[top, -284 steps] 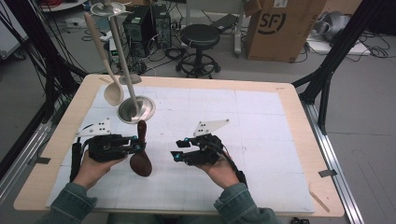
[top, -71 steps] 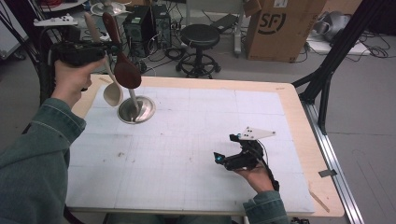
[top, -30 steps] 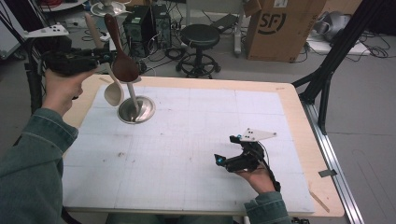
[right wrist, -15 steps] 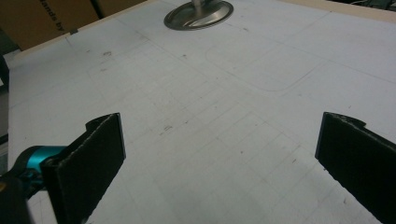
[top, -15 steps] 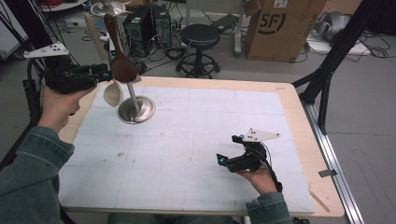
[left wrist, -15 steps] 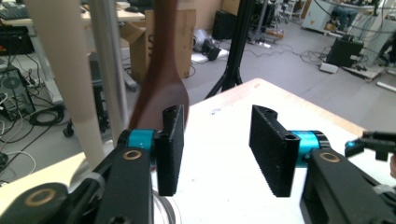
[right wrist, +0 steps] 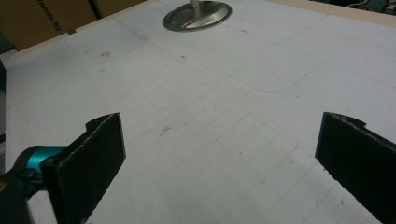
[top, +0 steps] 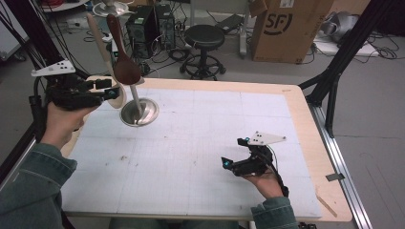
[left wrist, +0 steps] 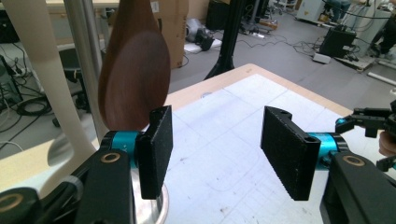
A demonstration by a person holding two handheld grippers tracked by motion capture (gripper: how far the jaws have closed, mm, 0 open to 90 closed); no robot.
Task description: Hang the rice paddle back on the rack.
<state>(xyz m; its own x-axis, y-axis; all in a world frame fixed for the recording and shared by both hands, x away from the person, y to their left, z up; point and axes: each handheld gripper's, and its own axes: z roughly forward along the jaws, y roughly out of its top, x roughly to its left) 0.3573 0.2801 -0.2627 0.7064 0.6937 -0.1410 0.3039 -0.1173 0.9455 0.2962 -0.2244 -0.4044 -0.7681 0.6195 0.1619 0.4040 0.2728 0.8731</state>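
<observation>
Since the earliest frame the dark wooden spoon [top: 125,67] has gone from the left gripper [top: 107,90] down at the near edge up onto the metal stand [top: 138,110], where it now hangs bowl-down beside a pale wooden spoon [top: 98,40], at about ten o'clock on the worktop [top: 215,143]. The left gripper has sunk a little beside the stand and its fingers have just been opening; in the left gripper view they stand roughly half apart with nothing between them, the dark spoon's bowl [left wrist: 135,79] hanging just beyond the left finger [left wrist: 156,149]. The right gripper [top: 239,164] rests at about five o'clock, its fingers spread wide and empty over the bare mat. The step in hand looks like the release after hanging; the next move likely calls for drawing the left gripper back without nudging the spoon off its hook. The dark spoon is smooth, oval and matte brown; the stand is a polished steel pole on a round dished base; the finger pads are black and grainy; the mat is white with a faint grid.
</observation>
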